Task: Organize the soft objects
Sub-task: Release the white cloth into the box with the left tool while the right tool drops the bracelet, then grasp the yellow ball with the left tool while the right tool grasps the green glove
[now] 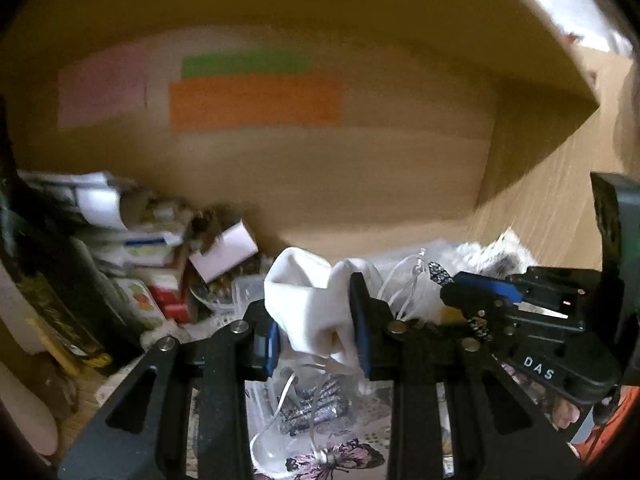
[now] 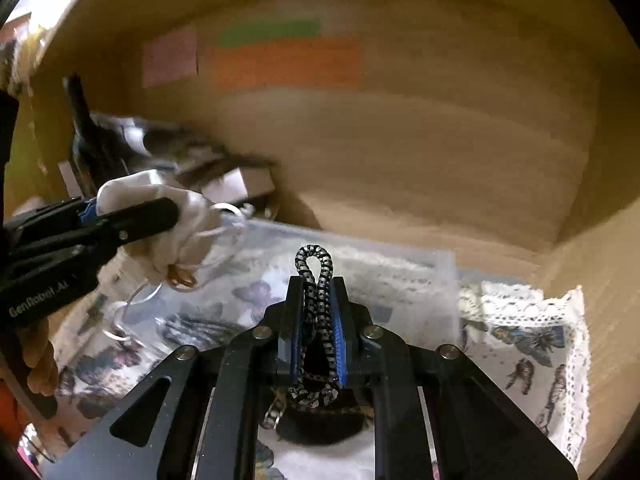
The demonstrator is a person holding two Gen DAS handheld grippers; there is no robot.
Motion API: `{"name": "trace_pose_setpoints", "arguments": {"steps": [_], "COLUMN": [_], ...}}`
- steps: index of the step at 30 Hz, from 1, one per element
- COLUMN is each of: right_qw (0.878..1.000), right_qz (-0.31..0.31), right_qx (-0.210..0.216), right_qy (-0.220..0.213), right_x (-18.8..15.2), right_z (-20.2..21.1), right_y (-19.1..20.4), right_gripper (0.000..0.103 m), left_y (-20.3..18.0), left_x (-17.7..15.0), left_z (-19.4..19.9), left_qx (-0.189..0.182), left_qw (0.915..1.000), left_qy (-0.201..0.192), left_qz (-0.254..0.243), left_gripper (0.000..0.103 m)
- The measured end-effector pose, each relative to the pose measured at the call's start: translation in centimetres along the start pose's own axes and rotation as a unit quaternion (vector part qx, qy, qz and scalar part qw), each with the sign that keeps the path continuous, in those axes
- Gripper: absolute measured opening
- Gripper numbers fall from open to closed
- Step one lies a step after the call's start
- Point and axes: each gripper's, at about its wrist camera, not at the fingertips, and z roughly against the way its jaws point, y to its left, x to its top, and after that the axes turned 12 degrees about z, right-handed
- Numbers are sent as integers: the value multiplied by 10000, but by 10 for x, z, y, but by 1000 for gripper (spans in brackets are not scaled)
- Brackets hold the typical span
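Observation:
My left gripper (image 1: 316, 312) is shut on a bunched white cloth (image 1: 308, 304), with thin white ribbon loops (image 1: 280, 400) hanging below it. It also shows in the right wrist view (image 2: 160, 212), still holding the white cloth (image 2: 160, 196). My right gripper (image 2: 316, 300) is shut on a black-and-grey braided cord (image 2: 315, 276) whose loop sticks out past the fingertips. It shows at the right of the left wrist view (image 1: 460, 284). Both hover over a clear plastic bag with butterfly print (image 2: 360, 292) inside a wooden shelf.
A lace-edged butterfly cloth (image 2: 532, 344) lies on the shelf floor at right. A pile of boxes and papers (image 1: 132, 248) fills the left corner. Pink, green and orange notes (image 1: 256, 100) stick on the back wall. A shelf side wall (image 1: 532, 152) stands at right.

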Motion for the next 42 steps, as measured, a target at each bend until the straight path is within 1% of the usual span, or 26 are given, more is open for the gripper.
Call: {"name": "trace_pose_setpoints", "arguments": {"steps": [4,5,7,9,11,12,13,14,15,16,18,19,20,21,22,23,27,32,35,37,40,42], "right_qw": [9995,9993,9988,9987,9989,9989,9991,9993,9995,9997,9997,9995,9993,9990,9988,9986,9970,9961,9972,9983,9993,9998], "right_qz": [70,77,90,36,45,45,26,10,-5,-13,-4,8,14,-2,-31,-50,-11,138,123,130,194,194], "right_qx": [65,62,39,-2,-56,-71,-52,-34,-44,-94,-246,-327,-377,-405,-409,-404,-425,-428,-285,-182,-50,46], "right_qy": [317,372,484,500,461,453,414,377,313,236,95,9,-65,-162,-260,-349,-650,-762,-674,-541,-313,-53], "right_x": [-7,-8,-10,-11,-11,-11,-10,-10,-9,-8,-6,-5,-4,-3,-3,-2,-5,-23,-40,-53,-73,-90], "right_z": [-23,-27,-34,-36,-33,-32,-28,-26,-22,-16,-5,2,8,17,26,32,68,97,103,102,99,97], "right_y": [3,4,4,4,3,3,2,1,1,1,-1,-1,-2,-4,-7,-7,-4,9,18,25,36,42], "right_gripper": [12,12,15,28,33,37,39,44,49,52,61,63,68,74,77,82,84,89,89,89,89,89], "left_y": [4,6,7,9,7,8,7,6,5,4,1,0,-2,-4,-3,-3,-3,-5,-6,-3,-3,2], "left_x": [-11,-15,-21,-27,-31,-31,-32,-31,-30,-28,-23,-21,-19,-16,-13,-11,-4,-10,-24,-34,-55,-68], "left_z": [-31,-41,-49,-59,-63,-64,-63,-61,-59,-53,-41,-37,-30,-23,-17,-11,19,55,68,74,78,77], "left_qx": [135,170,153,99,113,128,120,124,118,107,101,104,118,121,116,102,65,148,186,232,311,403], "left_qw": [9991,9982,9968,9945,9928,9924,9924,9927,9932,9942,9959,9965,9971,9974,9976,9979,9992,9997,9993,9989,9980,9972], "left_qy": [410,568,779,1044,1195,1226,1224,1199,1159,1065,895,829,751,706,680,631,383,142,116,138,281,404], "left_qz": [-50,-63,-62,-12,0,5,-8,-19,-28,-31,-57,-73,-100,-122,-117,-85,35,-146,-288,-375,-482,-475], "left_gripper": [29,29,30,33,42,45,51,57,60,66,71,78,87,91,97,100,103,103,103,103,103,103]}}
